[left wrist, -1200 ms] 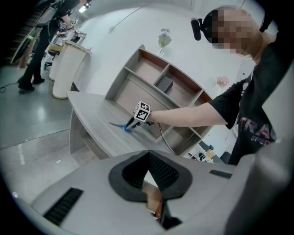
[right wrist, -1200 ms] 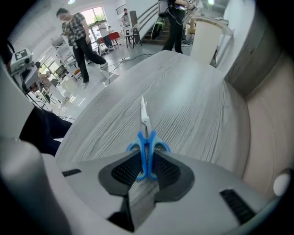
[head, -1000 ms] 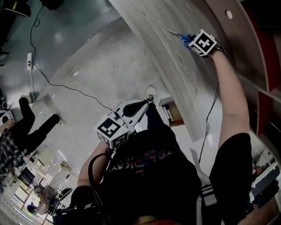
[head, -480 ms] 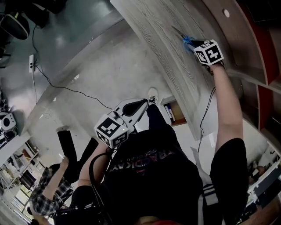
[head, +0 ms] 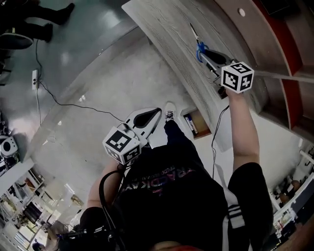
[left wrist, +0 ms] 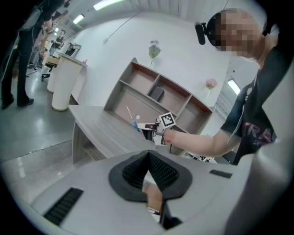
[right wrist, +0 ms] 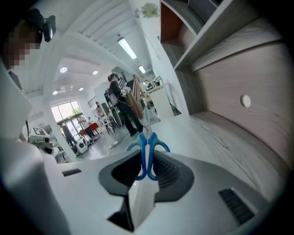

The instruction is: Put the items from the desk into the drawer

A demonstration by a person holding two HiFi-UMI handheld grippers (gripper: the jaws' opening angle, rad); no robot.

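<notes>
Interior lighting is bright and even. A strip light (right wrist: 126, 48) sits at 11 o'clock in the right gripper view, and a second strip (left wrist: 108, 4) at 12 o'clock in the left gripper view. The windows (right wrist: 69, 112) at 9 o'clock are blown out. The glossy floor (head: 93, 29) shows glare at 11 o'clock in the head view. Strong fisheye bending and dark corners affect every view. The scissors (right wrist: 147, 153) read sharp; the background is soft.

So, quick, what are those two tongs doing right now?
Left tongs: closed, nothing in them.
Right tongs: closed on the blue-handled scissors.
</notes>
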